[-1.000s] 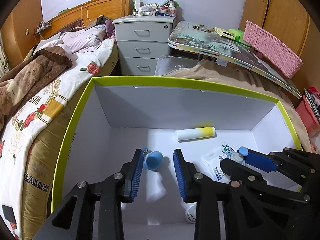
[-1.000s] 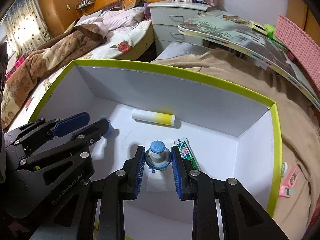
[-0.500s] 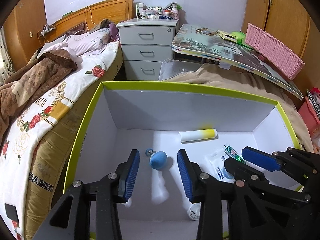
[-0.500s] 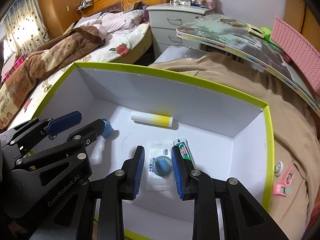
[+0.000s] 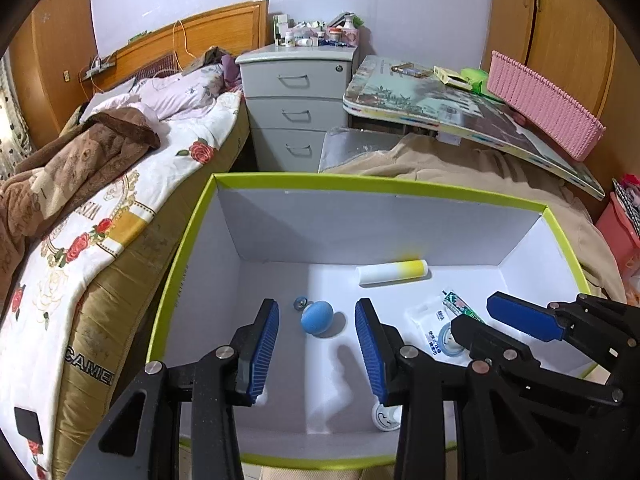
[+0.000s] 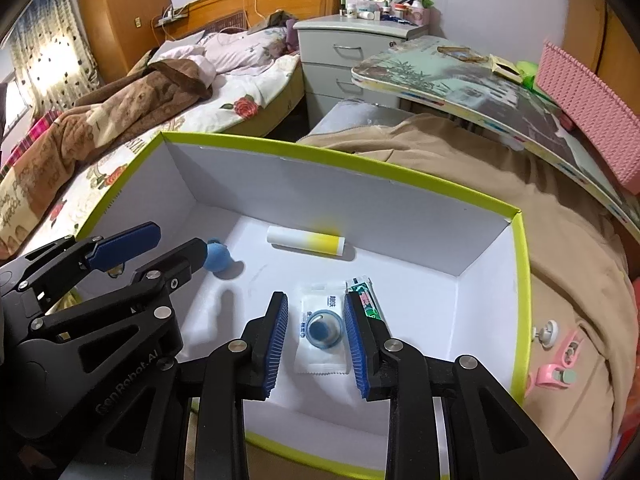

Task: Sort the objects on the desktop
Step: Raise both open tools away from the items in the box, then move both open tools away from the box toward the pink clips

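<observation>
a white box w/ a lime-green rim point(image 5: 384, 189) is seen from above in both wrist views, set on a tan blanket point(image 6: 472, 160) beside a bed point(image 5: 100, 216). left gripper point(image 5: 316, 346) is held over the box's left half, jaws spread wide, nothing pinched. a blue egg-shaped sponge point(image 5: 317, 317) lies on the box floor in the gap betw. the blue pads, touching neither; a small dark round bit point(image 5: 300, 303) sits just beside it. right gripper point(image 6: 316, 340) is held over the right half, jaws also spread, nothing gripped. below it, on the floor, a round blue-capped item point(image 6: 324, 329) rests on a white sachet point(image 6: 320, 334), apart from both pads. a green toothpaste tube point(image 6: 366, 300) lies touching the sachet's right edge. a white-and-yellow tube point(image 6: 306, 241) lies near the far wall. a small white round item w/ a smiley face point(image 5: 385, 418) is partly hidden behind the left gripper's right finger, near the front wall. outside the box, pink clips point(image 6: 558, 364) lie on the blanket. a grey drawer unit point(image 5: 298, 114) & a pink basket point(image 5: 544, 106) are seen further back.
</observation>
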### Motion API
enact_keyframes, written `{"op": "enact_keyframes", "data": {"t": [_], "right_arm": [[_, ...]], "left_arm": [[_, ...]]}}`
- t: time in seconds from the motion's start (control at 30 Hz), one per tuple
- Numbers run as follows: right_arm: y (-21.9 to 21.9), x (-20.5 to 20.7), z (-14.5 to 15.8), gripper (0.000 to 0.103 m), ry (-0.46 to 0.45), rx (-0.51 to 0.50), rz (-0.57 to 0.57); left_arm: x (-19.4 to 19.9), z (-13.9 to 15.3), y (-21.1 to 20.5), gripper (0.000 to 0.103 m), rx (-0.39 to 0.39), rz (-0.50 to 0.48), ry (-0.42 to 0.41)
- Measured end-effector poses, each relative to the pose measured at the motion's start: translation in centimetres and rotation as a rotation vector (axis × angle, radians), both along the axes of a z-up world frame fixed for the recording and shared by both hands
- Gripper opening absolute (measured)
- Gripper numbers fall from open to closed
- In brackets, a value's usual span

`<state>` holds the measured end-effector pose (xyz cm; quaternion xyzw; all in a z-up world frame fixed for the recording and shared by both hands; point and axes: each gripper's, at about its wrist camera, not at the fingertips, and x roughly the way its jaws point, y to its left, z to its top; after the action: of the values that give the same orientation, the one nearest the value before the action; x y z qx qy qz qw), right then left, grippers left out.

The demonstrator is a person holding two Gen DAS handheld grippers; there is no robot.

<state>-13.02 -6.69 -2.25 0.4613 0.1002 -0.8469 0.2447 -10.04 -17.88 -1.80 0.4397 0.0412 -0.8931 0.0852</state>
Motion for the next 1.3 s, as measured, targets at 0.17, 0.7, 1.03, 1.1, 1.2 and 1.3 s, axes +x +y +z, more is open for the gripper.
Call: {"op": "enact_keyframes", "data": {"t": [0.17,0.7,1.03,1.1,1.2,1.3], "right_arm": [[0.8,0.6,0.9,0.040,0.026,-0.031,-0.006],[3.2,3.5,3.5,0.040,0.116,-0.059,-0.011],[4.5,4.6,4.0,0.040,0.130,-0.069,-0.029],[4.9,4.9,4.2,0.040,0.136,-0.072,-0.033],[5.5,5.4,4.4,0.040,0.145,-0.074,-0.041],[6.3,5.9,4.6,0.040,0.154,-0.073,-0.050]], "left_arm": [[0.8,1.1,0.4,0.040,-0.010,0.004,0.032],[3.2,3.2,2.5,0.040,-0.047,-0.012,0.077],[4.3,3.6,3.0,0.040,-0.038,-0.014,0.078],[4.6,3.7,3.2,0.040,-0.034,-0.016,0.081],[4.9,3.8,3.5,0.040,-0.022,-0.025,0.084],[5.5,4.1,4.1,0.040,-0.018,-0.039,0.098]]}}
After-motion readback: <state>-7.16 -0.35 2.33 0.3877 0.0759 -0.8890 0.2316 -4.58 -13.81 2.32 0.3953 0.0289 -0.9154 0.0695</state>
